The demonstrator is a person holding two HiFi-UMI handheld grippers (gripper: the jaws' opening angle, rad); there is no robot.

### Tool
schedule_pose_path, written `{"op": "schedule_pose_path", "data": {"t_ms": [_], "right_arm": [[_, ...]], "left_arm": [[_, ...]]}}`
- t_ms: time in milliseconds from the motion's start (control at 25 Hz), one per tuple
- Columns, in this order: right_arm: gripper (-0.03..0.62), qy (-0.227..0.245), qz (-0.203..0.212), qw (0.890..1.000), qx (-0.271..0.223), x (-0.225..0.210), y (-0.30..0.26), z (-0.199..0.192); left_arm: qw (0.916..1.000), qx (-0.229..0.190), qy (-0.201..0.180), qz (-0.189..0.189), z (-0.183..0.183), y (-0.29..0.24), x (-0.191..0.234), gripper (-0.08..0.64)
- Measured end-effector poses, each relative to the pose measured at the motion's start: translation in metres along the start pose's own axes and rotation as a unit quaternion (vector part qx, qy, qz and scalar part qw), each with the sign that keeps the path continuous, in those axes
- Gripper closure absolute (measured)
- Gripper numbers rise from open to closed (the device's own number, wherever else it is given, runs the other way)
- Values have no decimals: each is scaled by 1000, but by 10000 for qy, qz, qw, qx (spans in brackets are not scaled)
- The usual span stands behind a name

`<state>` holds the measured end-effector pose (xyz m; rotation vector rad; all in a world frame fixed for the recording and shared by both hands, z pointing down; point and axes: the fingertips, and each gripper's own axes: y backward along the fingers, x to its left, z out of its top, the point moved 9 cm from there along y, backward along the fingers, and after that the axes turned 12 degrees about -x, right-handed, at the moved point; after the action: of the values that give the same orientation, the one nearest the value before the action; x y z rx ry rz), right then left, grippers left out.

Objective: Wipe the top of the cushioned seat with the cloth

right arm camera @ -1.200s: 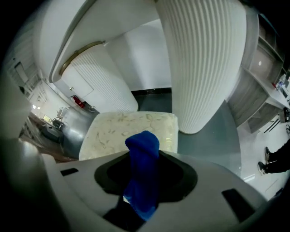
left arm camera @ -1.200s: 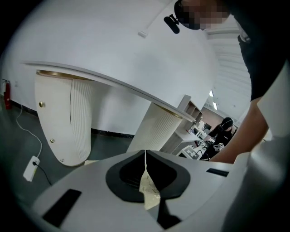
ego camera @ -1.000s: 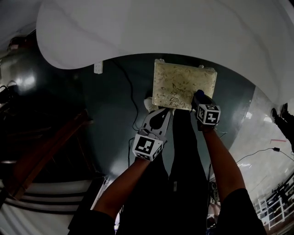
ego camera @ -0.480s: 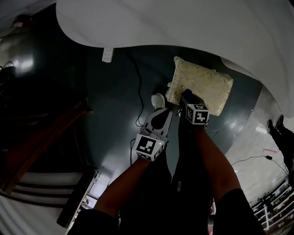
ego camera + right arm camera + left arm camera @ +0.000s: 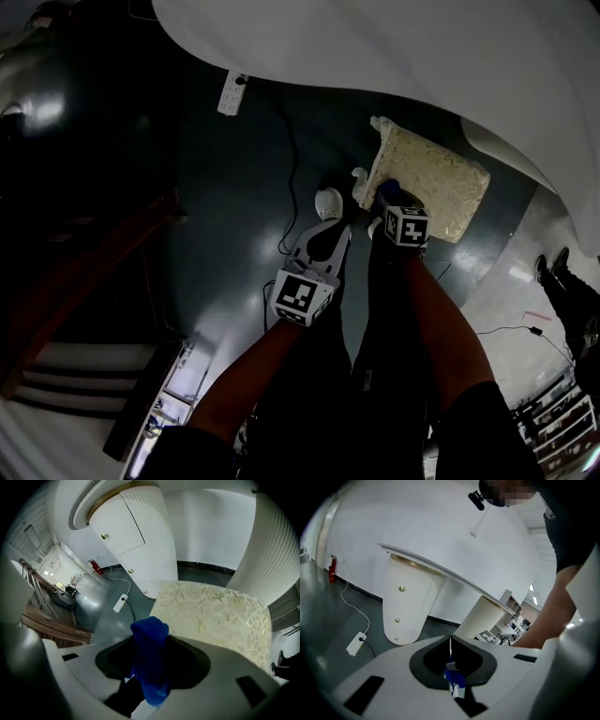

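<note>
The cushioned seat is cream with a gold leaf pattern and stands on the dark floor under a white table. My right gripper hangs over its near left corner, shut on a blue cloth. The cloth bulges up out of the jaws in the right gripper view, with the seat just beyond it. I cannot tell whether the cloth touches the seat. My left gripper is held off the seat to its left, over the floor. Its jaws are closed to a thin seam, with a small blue scrap at the seam.
A white tabletop overhangs the seat. A power strip and its cable lie on the floor. A white table pedestal and a ribbed column stand ahead. Wooden stairs are at left, and a white shoe is near the seat.
The right gripper with the cloth has moved from the seat's near right edge to its near left corner. The head view has swung, so the seat now sits further right. The left gripper has barely moved.
</note>
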<state>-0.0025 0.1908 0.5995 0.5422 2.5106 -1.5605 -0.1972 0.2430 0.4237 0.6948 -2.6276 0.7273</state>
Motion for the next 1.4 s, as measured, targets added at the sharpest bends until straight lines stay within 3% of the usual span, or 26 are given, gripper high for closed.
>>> {"op": "schedule_pose_path", "data": {"t_ms": [320, 520, 640, 1120, 1400], "right_arm": [[380, -19, -435, 9990, -107, 3, 0, -13], [425, -588, -247, 9979, -108, 16, -6, -9], [428, -685, -241, 9973, -139, 18, -15, -9], [440, -457, -452, 9979, -28, 1, -4, -21], [440, -388, -337, 9985, -164, -24, -8, -42]], "left_arm": [[9998, -58, 164, 54, -2, 6, 14, 540], [9999, -28, 157, 26, -6, 11, 15, 540], [9999, -14, 170, 12, -9, 13, 16, 540], [9999, 33, 83, -132, -10, 2, 2, 540], [9997, 95, -6, -233, -11, -9, -14, 540]]}}
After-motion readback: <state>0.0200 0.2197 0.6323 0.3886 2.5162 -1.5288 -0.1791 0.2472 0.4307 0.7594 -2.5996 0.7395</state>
